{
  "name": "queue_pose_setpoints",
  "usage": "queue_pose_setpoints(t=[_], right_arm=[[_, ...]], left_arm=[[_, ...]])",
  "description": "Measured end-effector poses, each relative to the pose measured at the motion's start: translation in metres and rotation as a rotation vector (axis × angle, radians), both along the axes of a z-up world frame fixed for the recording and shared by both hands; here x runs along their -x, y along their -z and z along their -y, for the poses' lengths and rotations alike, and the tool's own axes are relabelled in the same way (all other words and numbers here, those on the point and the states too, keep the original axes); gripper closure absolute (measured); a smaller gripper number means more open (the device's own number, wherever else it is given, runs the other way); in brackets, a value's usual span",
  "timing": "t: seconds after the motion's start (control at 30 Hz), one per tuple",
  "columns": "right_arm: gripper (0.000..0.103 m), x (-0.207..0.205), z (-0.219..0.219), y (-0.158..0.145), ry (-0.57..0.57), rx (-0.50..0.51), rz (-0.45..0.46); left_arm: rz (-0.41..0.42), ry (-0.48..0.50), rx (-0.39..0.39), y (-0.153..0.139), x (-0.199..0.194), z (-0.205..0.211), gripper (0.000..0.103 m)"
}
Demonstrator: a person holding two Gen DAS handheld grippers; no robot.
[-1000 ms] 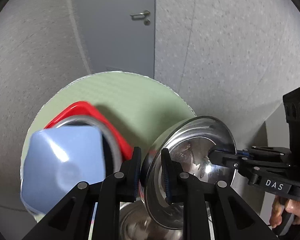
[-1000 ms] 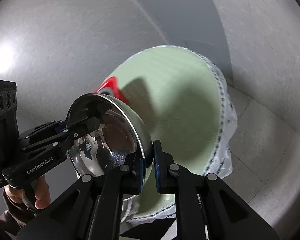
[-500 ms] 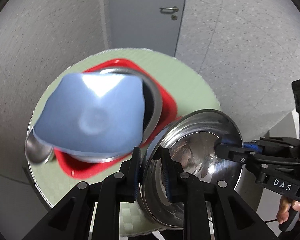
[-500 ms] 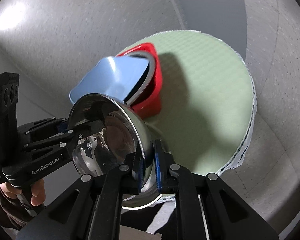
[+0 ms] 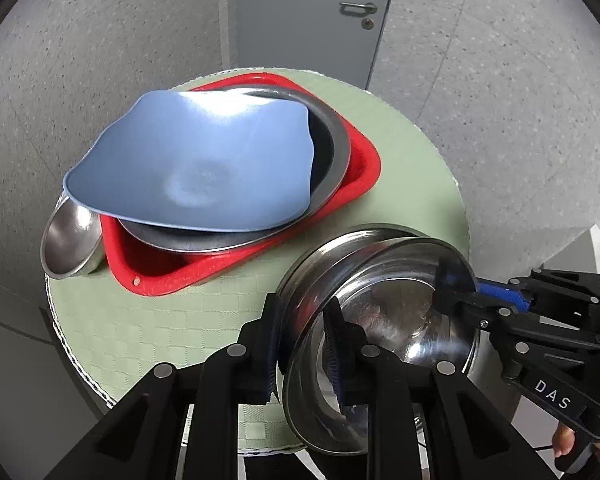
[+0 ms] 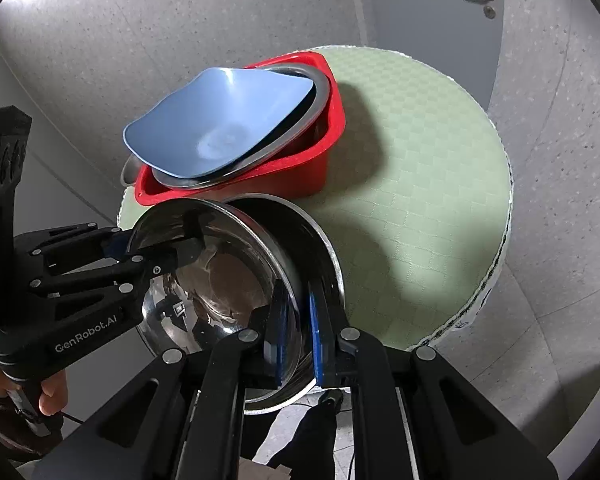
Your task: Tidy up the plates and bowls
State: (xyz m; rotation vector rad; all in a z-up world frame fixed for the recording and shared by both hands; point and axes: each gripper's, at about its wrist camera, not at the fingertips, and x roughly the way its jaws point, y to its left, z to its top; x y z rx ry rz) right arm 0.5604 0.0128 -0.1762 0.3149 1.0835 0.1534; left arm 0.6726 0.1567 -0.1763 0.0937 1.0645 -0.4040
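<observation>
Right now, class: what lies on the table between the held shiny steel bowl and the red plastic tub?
Only bare green checked tablecloth separates the steel bowl from the red tub, shown best in the left wrist view.

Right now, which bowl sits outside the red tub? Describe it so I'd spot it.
On the round green table, find the red tub stacked with dishes. At its left end, by the table's edge, sits a small steel bowl, alone, under the blue plate's overhang.

plate [image 5: 204,168] on tub [image 5: 364,160] | tub on table [image 5: 412,184]
</observation>
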Motion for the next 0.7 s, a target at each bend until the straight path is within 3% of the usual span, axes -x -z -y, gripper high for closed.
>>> queue_pose_setpoints(t=[0.3,0.5,0.57,0.63,0.67,0.7], right_arm=[[0.090,0.000,-0.003,0.010,0.032,0.056,0.005],[0.088,0.000,0.001,0.012,0.074,0.046,0.009],[0.078,0.002,0.000,0.004,0.095,0.044,0.030],[0.060,0.003,-0.004,-0.006,0.124,0.080,0.053],[0.052,0.004,-0.007,-0.013,0.139,0.101,0.072],[0.051,0.004,-0.009,-0.019,0.150,0.111,0.087]], left_arm=[[0.046,-0.018,0.016,0.020,0.003,-0.006,0.081],[0.066,0.011,0.035,0.022,0.006,-0.008,0.069],[0.093,0.025,0.050,0.014,0.008,-0.012,0.060],[0.144,0.028,0.070,0.002,0.009,-0.020,0.044],[0.166,0.031,0.084,-0.003,0.010,-0.025,0.042],[0.190,0.032,0.106,-0.011,0.010,-0.034,0.039]])
